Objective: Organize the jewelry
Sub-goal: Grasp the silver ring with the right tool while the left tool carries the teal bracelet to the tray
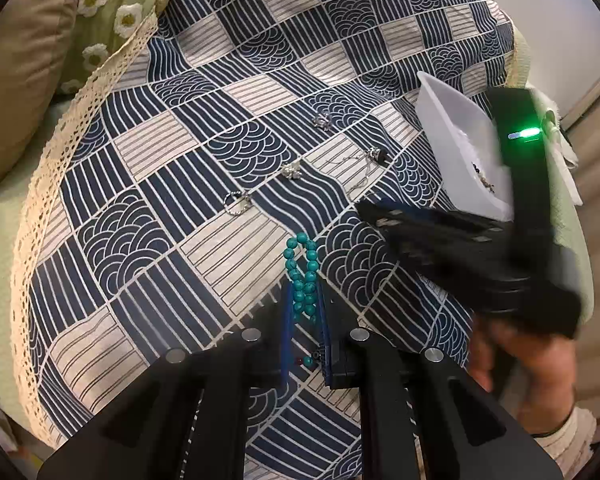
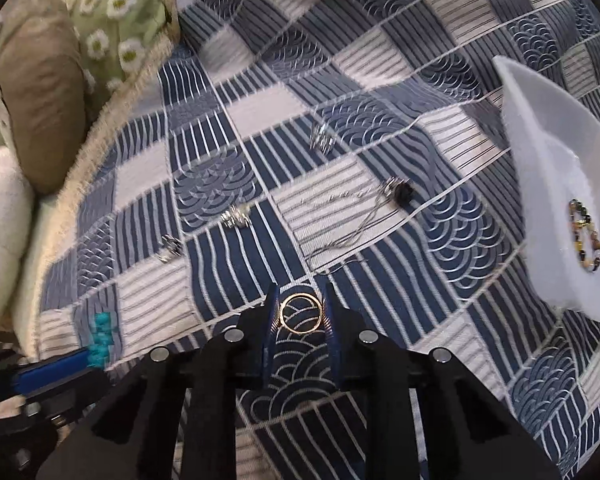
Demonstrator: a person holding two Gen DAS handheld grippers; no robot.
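A gold ring (image 2: pixel 301 314) is pinched between the right gripper (image 2: pixel 301 312) pads just above the blue patterned cloth (image 2: pixel 340 80), while the left gripper (image 1: pixel 305 312) clamps a turquoise bead bracelet (image 1: pixel 302 276), both likely bound for the white tray (image 2: pixel 556 184).

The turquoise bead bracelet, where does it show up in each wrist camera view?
Left wrist: turquoise bead bracelet low centre, pinched in the left gripper.
Right wrist: blurred at the lower left edge, at that gripper's blue tip.
Shared landmark: white tray at right.
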